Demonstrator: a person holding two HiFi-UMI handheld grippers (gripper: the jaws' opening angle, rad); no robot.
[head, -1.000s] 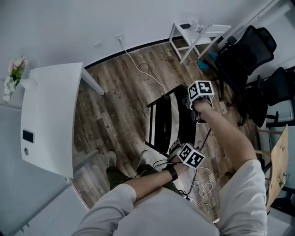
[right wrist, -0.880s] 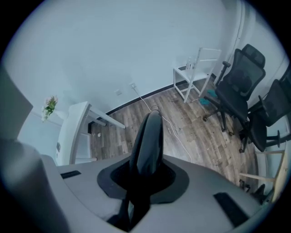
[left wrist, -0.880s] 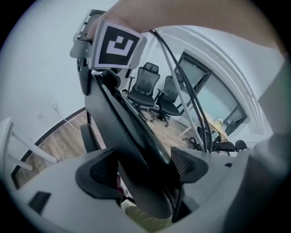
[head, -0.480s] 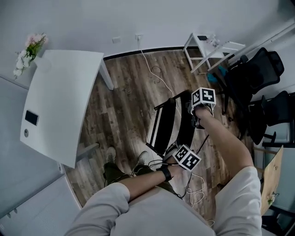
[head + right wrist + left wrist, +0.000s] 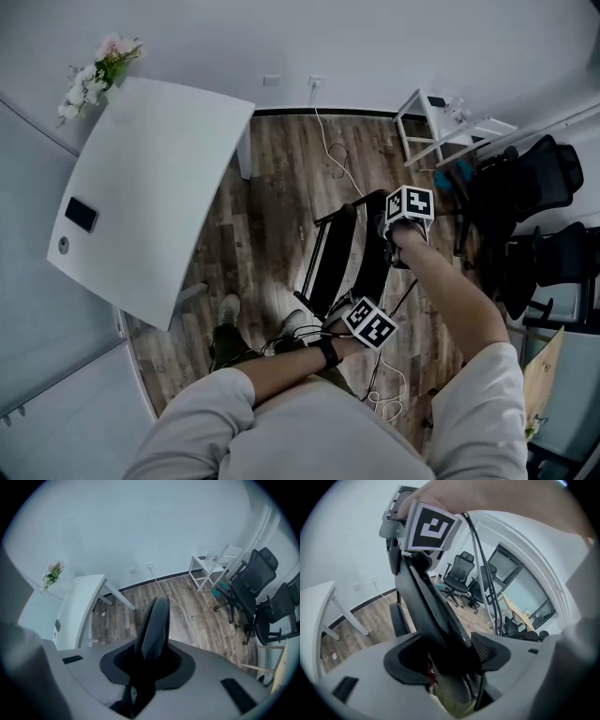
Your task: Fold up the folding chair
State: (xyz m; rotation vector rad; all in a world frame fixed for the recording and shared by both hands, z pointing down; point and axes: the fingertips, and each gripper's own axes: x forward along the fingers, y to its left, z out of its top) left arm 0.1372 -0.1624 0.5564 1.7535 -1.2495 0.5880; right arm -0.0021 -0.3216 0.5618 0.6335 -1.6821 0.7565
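Black chair [image 5: 367, 255]: almost flat, its panels close together, standing on edge at the centre of the head view, just above the person's shoes [image 5: 228, 309].
Right gripper [image 5: 393, 249]: at the chair's upper right edge, pointing steeply down. Its jaws are pinched on a rounded black chair edge that rises between them in the right gripper view.
Left gripper [image 5: 343, 306]: at the chair's lower end, below centre of the head view. Its jaws are closing on a black chair panel that fills the gap between them and meets the pads.
Arms: both sleeves come up from the bottom of the head view, the right one stretched further up the frame than the left.
Floor [image 5: 272, 187]: wood planks, running under the chair from centre to upper middle.
Cable [image 5: 333, 155]: white, trailing across the floor from the wall at top centre towards the chair.
Table [image 5: 150, 187]: white, upper left, well apart from the chair, with a small dark flat thing near its left edge.
Flowers [image 5: 98, 66]: pale pink and white, at the table's top corner.
Stand [image 5: 450, 127]: small and white, upper right by the wall.
Office chairs [image 5: 534, 178]: black, at the right edge.
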